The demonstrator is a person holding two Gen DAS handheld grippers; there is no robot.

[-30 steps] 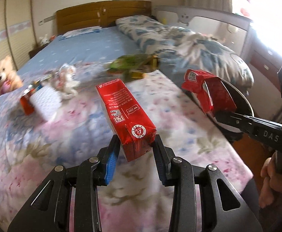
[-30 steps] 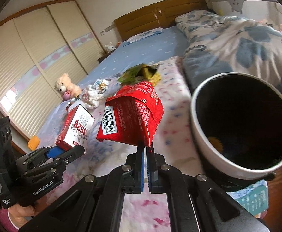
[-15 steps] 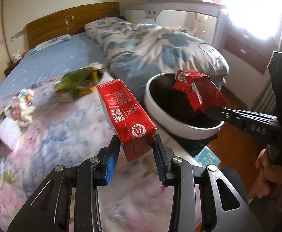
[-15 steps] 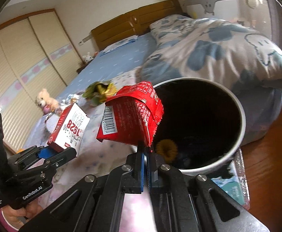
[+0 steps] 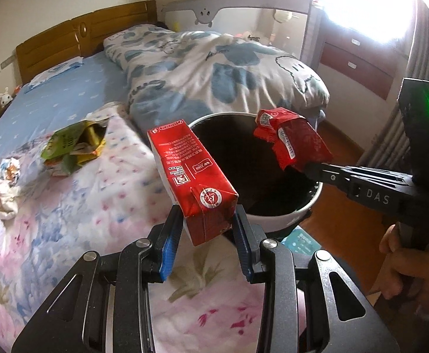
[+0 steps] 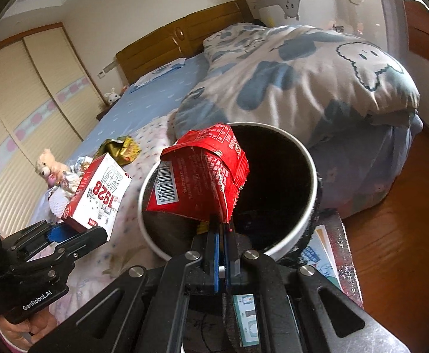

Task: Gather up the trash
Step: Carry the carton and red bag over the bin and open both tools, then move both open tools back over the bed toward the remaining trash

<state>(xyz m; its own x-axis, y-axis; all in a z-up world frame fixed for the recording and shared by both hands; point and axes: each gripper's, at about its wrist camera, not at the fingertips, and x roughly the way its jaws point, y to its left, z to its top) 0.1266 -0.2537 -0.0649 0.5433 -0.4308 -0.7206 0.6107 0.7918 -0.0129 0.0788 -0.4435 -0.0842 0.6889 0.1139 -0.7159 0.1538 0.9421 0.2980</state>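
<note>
Trash is half gathered: left tongs (image 5: pixel 205 236) pinch a red carton (image 5: pixel 192 176) near the bin (image 5: pixel 285 220), right tongs (image 6: pixel 221 253) press shut on a red wrapper (image 6: pixel 202 176) over its mouth. Neither is dropped yet. A green wrapper (image 5: pixel 73 144) and crumpled paper (image 5: pixel 3 188) remain on the bed (image 5: pixel 67 194), far left.

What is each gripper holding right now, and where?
Left gripper: red carton, clamped at its bottom end. Right gripper: red wrapper, pinched at its lower edge.

Red carton (image 5: pixel 191 176), red wrapper (image 6: pixel 202 179), white bin (image 6: pixel 299 229) seemingly black inside, pink-floral blanket (image 5: pixel 76 206), blue-spotted duvet (image 5: pixel 220 73).
</note>
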